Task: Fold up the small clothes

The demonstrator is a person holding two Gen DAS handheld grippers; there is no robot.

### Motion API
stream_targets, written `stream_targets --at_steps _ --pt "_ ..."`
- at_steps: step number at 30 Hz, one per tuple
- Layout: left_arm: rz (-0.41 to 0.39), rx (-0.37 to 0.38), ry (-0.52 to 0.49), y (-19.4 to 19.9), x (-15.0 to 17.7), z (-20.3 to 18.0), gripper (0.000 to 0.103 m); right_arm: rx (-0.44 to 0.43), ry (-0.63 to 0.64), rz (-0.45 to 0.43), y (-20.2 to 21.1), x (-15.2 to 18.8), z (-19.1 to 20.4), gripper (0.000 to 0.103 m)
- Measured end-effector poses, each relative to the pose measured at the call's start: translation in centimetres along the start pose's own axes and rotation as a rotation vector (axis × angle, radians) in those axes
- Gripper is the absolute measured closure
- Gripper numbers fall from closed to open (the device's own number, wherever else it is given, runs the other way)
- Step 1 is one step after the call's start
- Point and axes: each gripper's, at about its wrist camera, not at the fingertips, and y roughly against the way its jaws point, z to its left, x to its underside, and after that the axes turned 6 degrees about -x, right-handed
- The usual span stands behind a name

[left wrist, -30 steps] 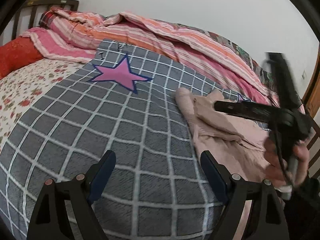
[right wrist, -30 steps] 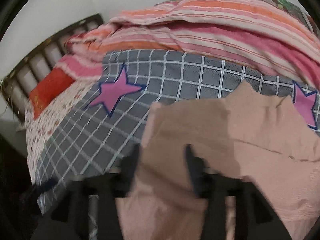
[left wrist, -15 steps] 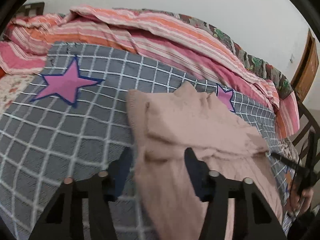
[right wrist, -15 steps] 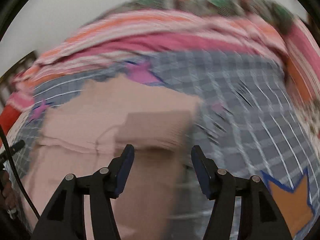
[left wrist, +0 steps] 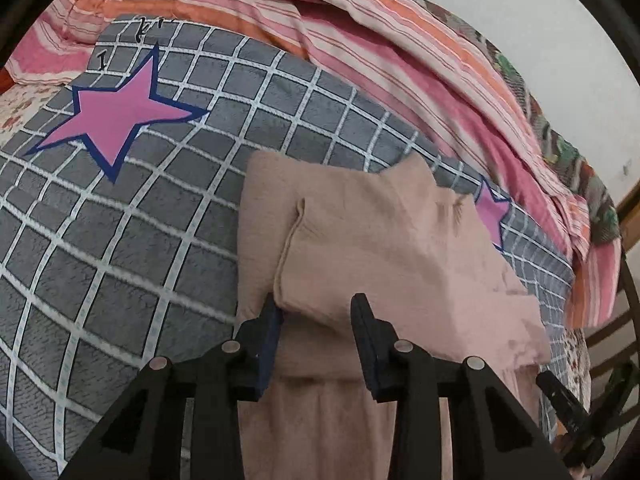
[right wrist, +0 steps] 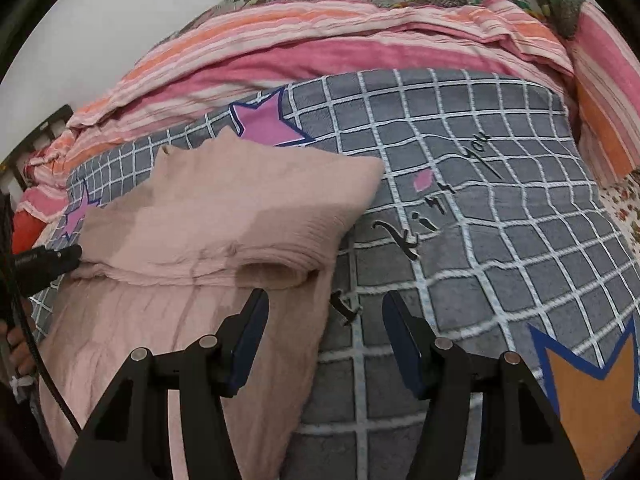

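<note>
Change since half a second ago: the left hand-held gripper (left wrist: 316,316) has closed in on the folded edge of the dusty-pink soft knit garment (left wrist: 384,248); the right hand-held gripper (right wrist: 324,320) has shifted sideways, so that only its left finger is over the cloth.

Left wrist view.
- Left hand-held gripper: fingers part-way apart, set either side of the folded flap's near edge; left pad against the fold's corner; whether the cloth is pinched cannot be told.
- Dusty-pink garment: lies on the bed, upper part doubled back over the lower part, which runs down between and beneath the fingers.
- Grey fleece blanket with white grid lines (left wrist: 132,240): under the garment; large pink star with navy outline (left wrist: 120,116) well to the left, a smaller pink star (left wrist: 494,212) partly covered by the garment's far edge.
- Pink-and-orange striped quilt (left wrist: 400,52): bunched along the far side.
- Right hand-held gripper: dark tip at lower right (left wrist: 560,396).

Right wrist view.
- Right hand-held gripper: jaws wide apart, holding nothing; left finger above the garment (right wrist: 224,216), right finger above bare blanket (right wrist: 500,184).
- Left hand-held gripper: dark tip (right wrist: 44,260) touching the garment's left fold.
- Orange star with navy outline (right wrist: 592,400): lower right of the blanket.
</note>
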Motion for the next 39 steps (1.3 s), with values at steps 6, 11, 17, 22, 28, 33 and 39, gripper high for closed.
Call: stream_targets --at_steps 6,11,17,22,28,33,39 --pt "-0.036 0.030 -0.013 0.3 -0.6 -0.1 0.097 -0.024 -0.048 0.012 -1.6 -1.4 -0.6 0.054" --pt "-0.089 0.020 0.006 2.2 0.7 1.0 0.097 0.028 -0.100 0.010 -1.3 -1.1 -1.6 0.058" --pt "-0.075 -0.033 -0.057 2.2 1.9 1.2 0.089 0.022 -0.035 0.027 0.0 -0.5 -1.0 0.057" --pt "-0.157 -0.091 -0.195 3.4 1.2 -0.7 0.081 -0.020 -0.012 -0.079 2.5 -1.8 -0.7 0.043" --pt "-0.147 -0.172 -0.333 0.6 2.0 -2.6 0.079 -0.074 -0.084 -0.016 -1.6 -3.4 -0.1 0.051" --pt "-0.163 -0.163 -0.341 0.2 2.4 -2.3 0.078 -0.020 -0.057 0.021 -4.4 -2.2 0.0 0.056" --pt "-0.154 -0.161 -0.338 -0.3 2.2 -2.4 0.077 0.034 -0.002 -0.002 -4.9 -2.0 0.9 0.056"
